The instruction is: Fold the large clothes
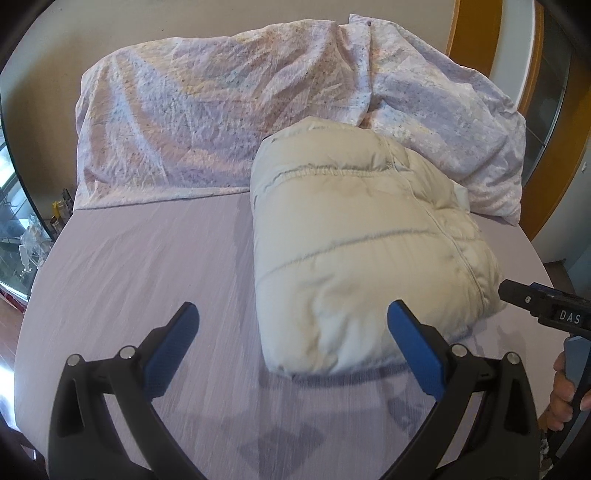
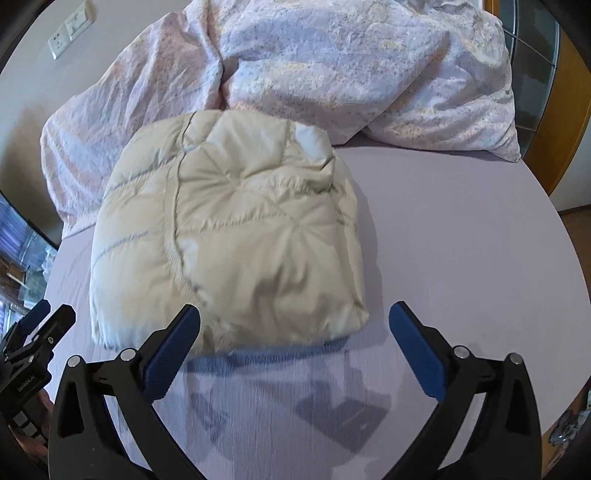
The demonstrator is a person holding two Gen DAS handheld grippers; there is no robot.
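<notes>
The cream puffer jacket point(image 2: 229, 236) is lying folded into a compact bundle on the bed point(image 2: 461, 258), near the crumpled duvet point(image 2: 332, 66). Both the left gripper point(image 1: 291, 325) and right gripper point(image 2: 293, 325) are hovering released, gripping nothing, probably because folding looks finished.

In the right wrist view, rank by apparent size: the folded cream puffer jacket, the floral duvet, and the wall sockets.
1. Floral duvet, though partly cropped and farther back.
2. Cream puffer jacket, nearer the camera, so the gap is unsure.
3. Wall sockets, clearly smallest.

Beige wall point(image 1: 48, 55), perhaps wooden doorframe point(image 1: 456, 29)
</notes>
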